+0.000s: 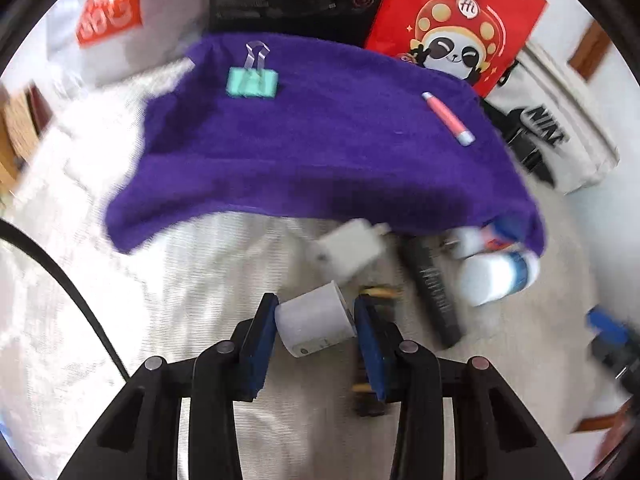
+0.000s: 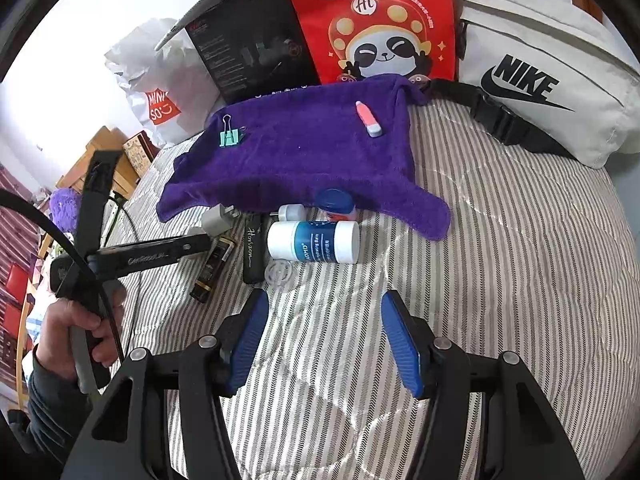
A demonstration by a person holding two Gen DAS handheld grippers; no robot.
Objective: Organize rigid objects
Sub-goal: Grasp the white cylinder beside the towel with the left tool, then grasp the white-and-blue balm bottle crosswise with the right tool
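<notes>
In the left wrist view my left gripper point(image 1: 314, 314) is shut on a small white charger block point(image 1: 316, 318), with both blue pads against its sides, just above the striped bedcover. A second white charger point(image 1: 348, 254) lies just beyond it, blurred. A purple towel point(image 1: 320, 140) farther back carries a green binder clip point(image 1: 252, 82) and a pink tube point(image 1: 448, 118). My right gripper point(image 2: 325, 300) is open over the bedcover with nothing between its fingers. Just ahead of it lie a white bottle with a blue label point(image 2: 314, 242) and a clear ring point(image 2: 280, 274).
Near the towel's front edge point(image 2: 304, 160) lie a black tube point(image 2: 252, 252), a dark gold-trimmed bottle point(image 2: 212, 268), a blue-capped jar point(image 2: 336, 204) and a small white plug point(image 2: 292, 212). A red panda bag point(image 2: 372, 28), black box point(image 2: 248, 44) and white Nike bag point(image 2: 540, 80) line the back. A person's hand point(image 2: 80, 324) holds the left gripper.
</notes>
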